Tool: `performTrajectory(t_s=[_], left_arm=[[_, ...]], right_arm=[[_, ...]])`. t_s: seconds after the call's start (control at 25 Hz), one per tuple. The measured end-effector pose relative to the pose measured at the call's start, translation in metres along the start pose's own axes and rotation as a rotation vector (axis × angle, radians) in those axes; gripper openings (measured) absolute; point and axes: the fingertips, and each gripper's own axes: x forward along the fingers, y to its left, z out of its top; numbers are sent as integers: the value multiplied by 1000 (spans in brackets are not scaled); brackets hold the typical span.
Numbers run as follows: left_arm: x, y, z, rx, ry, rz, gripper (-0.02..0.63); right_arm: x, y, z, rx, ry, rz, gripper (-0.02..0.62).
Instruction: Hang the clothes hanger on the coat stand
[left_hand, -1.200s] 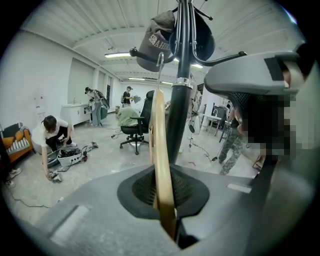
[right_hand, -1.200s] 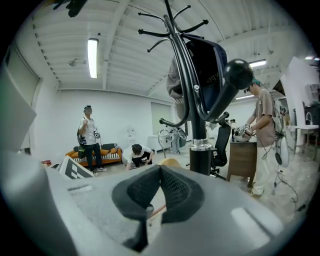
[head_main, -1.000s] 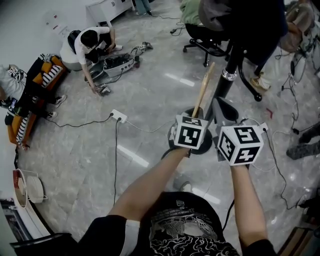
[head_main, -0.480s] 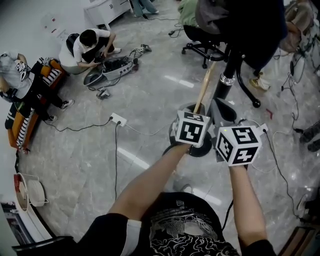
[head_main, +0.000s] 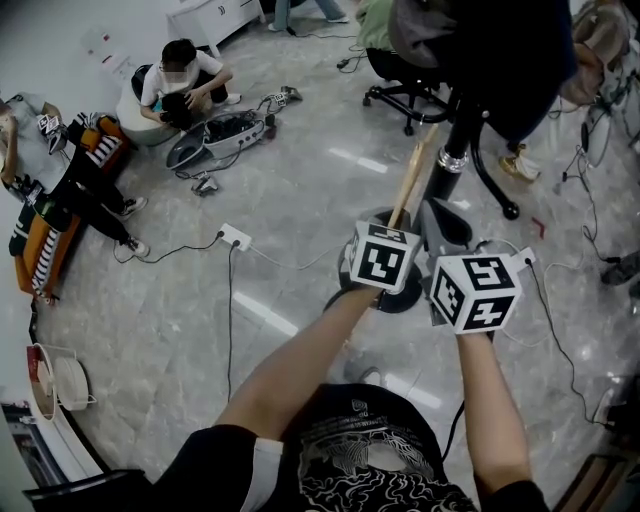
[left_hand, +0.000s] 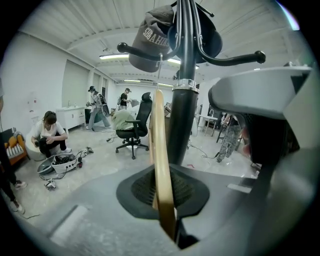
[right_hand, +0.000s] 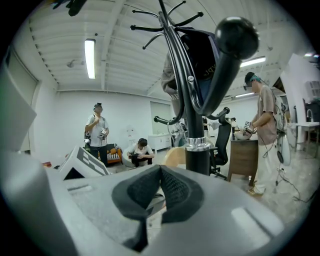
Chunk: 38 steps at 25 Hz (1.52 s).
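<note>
Barely any movement this past second: the left gripper (left_hand: 167, 200) stays clamped on the wooden hanger (left_hand: 161, 150), holding it upright just beside the coat stand (left_hand: 182, 115). Its hook looks close under a peg (left_hand: 145, 51). The right gripper (right_hand: 160, 192) is closed and empty.

Glossy grey floor (head_main: 150, 320), white walls (right_hand: 65, 115), black office chair (left_hand: 135, 131).

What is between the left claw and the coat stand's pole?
The wooden clothes hanger, which the left claw grips; it stands before the pole, as the left gripper view shows.
</note>
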Motion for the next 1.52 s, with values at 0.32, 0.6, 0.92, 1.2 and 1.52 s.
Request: performTrajectory(t_s=[0.32, 0.6, 0.92, 1.2, 1.52], left_arm=[[-1, -3, 6, 3, -15, -23, 8], [-6, -3, 13, 3, -44, 3, 67], [-24, -3, 19, -1, -55, 33, 74], [-49, -9, 27, 7, -84, 24, 74], [-86, -6, 24, 40, -102, 14, 71]], right_arm=[[-1, 2, 2, -2, 2, 6, 0], [-7, -1, 1, 2, -4, 13, 0], [-17, 4, 3, 11, -6, 36, 0], [-29, 16, 6, 8, 0, 43, 0], [-39, 38, 3, 11, 9, 18, 0]])
